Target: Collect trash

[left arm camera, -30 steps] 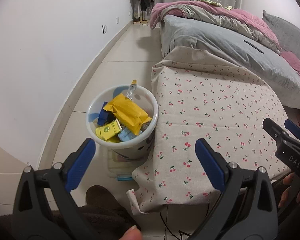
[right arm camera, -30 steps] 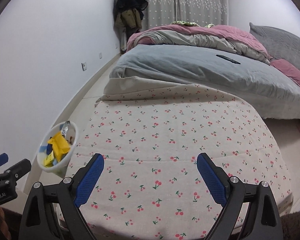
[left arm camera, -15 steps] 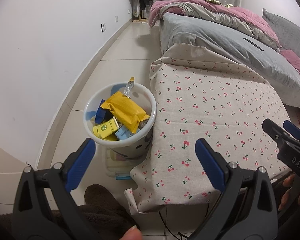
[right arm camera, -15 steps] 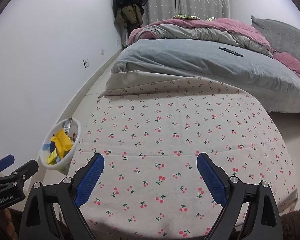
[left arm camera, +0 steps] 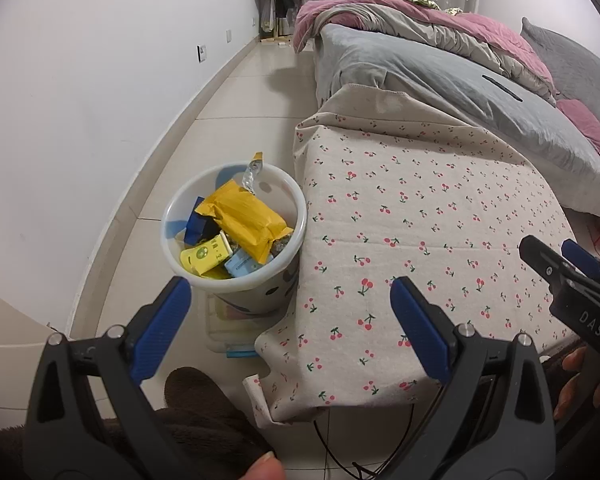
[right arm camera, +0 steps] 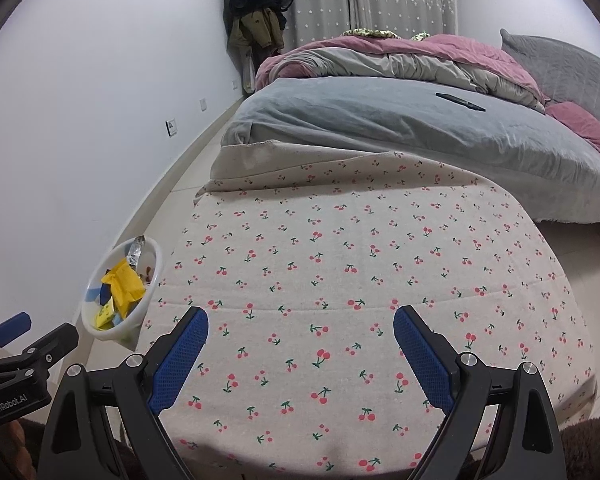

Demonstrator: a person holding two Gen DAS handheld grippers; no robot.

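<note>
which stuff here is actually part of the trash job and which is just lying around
Part of the job:
- white plastic trash bin beside the table
- yellow crumpled wrapper in the bin
- small yellow packet with green logo in the bin
- open left gripper and open right gripper, both empty

Just lying about:
- cherry-print tablecloth
- slim black object on the grey bedcover
- clear plastic box under the bin

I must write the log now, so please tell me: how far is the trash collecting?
Done, it seems: the white bin already holds a yellow packet and other wrappers. In hand: nothing; the left gripper and right gripper are both open. Left: no trash shows on the cherry-print cloth.
</note>
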